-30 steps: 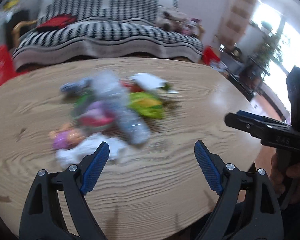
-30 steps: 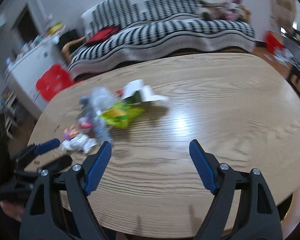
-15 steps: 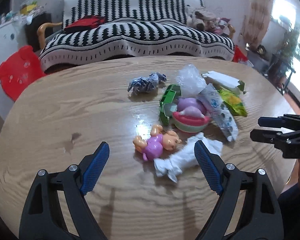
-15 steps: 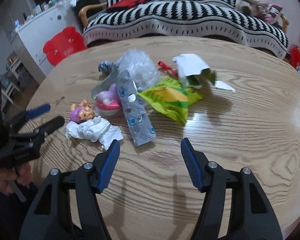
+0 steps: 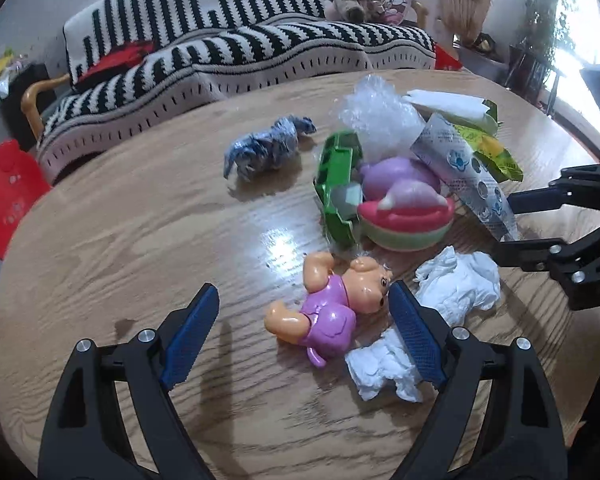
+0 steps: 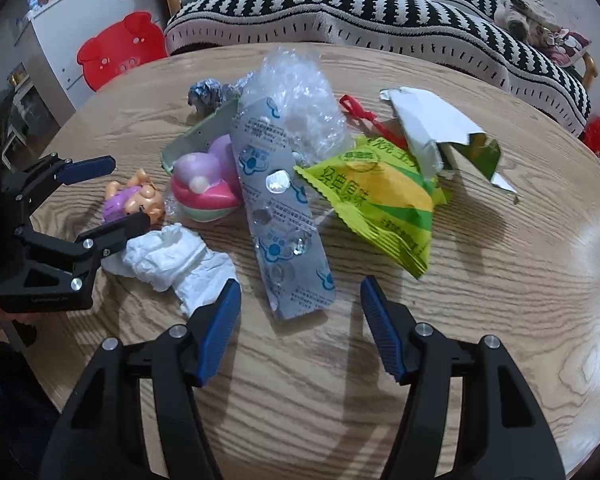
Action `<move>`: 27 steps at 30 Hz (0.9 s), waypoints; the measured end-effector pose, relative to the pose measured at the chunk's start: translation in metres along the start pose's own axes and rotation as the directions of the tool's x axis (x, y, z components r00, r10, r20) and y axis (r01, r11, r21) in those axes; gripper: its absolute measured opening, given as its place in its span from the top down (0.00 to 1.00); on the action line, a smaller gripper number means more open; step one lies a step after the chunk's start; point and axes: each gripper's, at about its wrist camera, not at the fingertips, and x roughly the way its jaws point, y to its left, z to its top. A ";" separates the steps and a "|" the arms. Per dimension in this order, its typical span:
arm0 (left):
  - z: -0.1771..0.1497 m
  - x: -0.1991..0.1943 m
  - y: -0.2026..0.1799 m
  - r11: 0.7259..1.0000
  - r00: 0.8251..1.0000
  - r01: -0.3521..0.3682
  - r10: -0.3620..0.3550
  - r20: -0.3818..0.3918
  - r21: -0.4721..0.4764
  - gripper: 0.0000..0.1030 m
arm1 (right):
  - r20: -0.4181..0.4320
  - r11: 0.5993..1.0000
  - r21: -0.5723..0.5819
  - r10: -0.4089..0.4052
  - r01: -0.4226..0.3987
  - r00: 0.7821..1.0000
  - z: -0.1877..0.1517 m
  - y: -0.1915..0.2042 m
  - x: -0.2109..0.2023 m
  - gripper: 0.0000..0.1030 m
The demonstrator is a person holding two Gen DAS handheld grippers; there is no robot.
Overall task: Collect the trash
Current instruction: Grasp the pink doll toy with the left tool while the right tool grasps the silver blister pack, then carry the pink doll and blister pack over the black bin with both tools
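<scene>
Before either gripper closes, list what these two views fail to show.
- Trash bin: in neither view.
- Crumpled tissue: near end behind the left gripper's pad, left wrist view.
- Green carton: mostly under the pill blister sheet, right wrist view.
- Yellow snack wrapper: print too small to read.

Two hand-held grippers are shown, each built from matte black plastic arms with triangular cut-outs and fastened with round silver screws. The fingers of the left gripper [image 5: 304, 332] and of the right gripper [image 6: 300, 320] are lined with ribbed blue pads [image 5: 190, 336]. Small pale lettering, too small to be read, is printed on the black body of the left gripper, and a hand [image 6: 4, 326] is partly seen beneath it.
</scene>
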 end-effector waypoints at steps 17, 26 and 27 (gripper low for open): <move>0.001 -0.022 0.007 0.996 0.999 0.001 0.002 0.038 -0.088 0.48 | 0.110 0.999 0.013 0.044 -0.046 0.993 -0.001 0.001 -0.033 0.67; 0.018 -0.053 0.001 0.985 0.993 -0.024 0.043 0.106 -0.173 0.48 | 0.205 0.995 0.057 0.065 -0.079 0.976 -0.015 -0.021 -0.080 0.69; 0.020 -0.056 -0.003 0.984 0.993 -0.025 0.045 0.112 -0.177 0.48 | 0.211 0.995 0.060 0.066 -0.080 0.975 -0.016 -0.023 -0.084 0.69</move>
